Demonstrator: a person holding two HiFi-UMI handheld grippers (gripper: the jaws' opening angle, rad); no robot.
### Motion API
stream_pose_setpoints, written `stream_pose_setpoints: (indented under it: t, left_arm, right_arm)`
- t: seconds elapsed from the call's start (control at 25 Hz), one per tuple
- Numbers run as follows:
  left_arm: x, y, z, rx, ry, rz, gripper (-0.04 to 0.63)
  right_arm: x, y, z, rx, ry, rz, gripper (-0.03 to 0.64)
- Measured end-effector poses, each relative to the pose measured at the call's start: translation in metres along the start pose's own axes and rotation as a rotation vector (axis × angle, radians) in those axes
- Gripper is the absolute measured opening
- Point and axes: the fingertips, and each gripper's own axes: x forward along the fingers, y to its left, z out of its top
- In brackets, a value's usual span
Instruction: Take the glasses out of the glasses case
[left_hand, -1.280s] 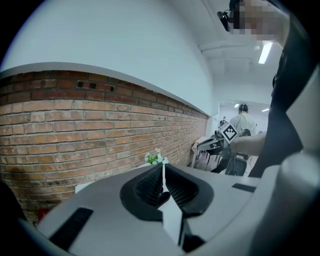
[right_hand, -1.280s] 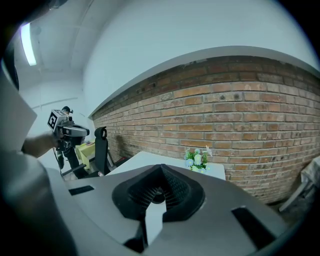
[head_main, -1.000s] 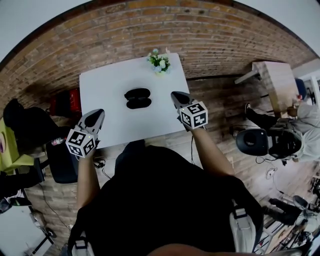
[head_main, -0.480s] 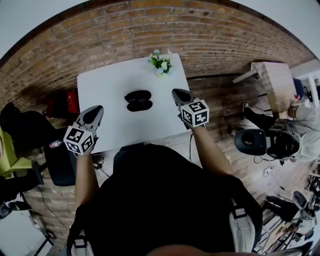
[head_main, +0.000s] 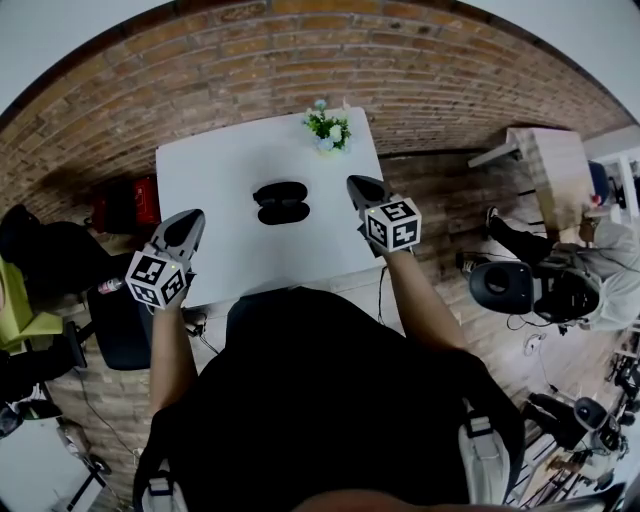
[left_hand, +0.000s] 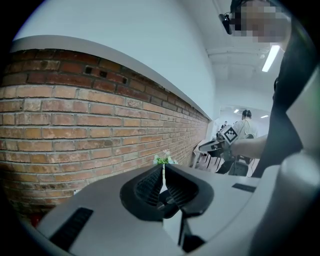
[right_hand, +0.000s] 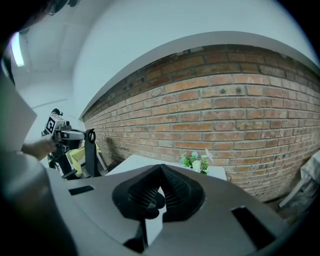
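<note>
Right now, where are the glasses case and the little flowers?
glasses case (head_main: 281, 201), head view, the middle of the black case
flowers (head_main: 328, 128), head view, on the blossoms

One table (head_main: 220, 165) bears one black case (head_main: 281, 201) at its middle and one pot of flowers (head_main: 327, 128) at its far right corner. There are two grippers: the left gripper (head_main: 190, 217) near the table's near left corner and the right gripper (head_main: 356, 184) at the table's right edge. Each carries one marker cube, two in all: left cube (head_main: 157, 279), right cube (head_main: 392, 224). One red object (head_main: 140, 205) sits just left of the table, and one smaller second table (head_main: 545, 150) stands well to its right.
</note>
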Motion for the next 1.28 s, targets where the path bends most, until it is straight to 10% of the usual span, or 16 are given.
stream_pose_setpoints:
  t: [1.28]
  left_arm:
    - [-0.017,0.052,-0.036,-0.088,0.022,0.087,0.021]
  right_arm:
    - [0.099,0.043,-0.039,-0.164,0.202,0.132,0.015]
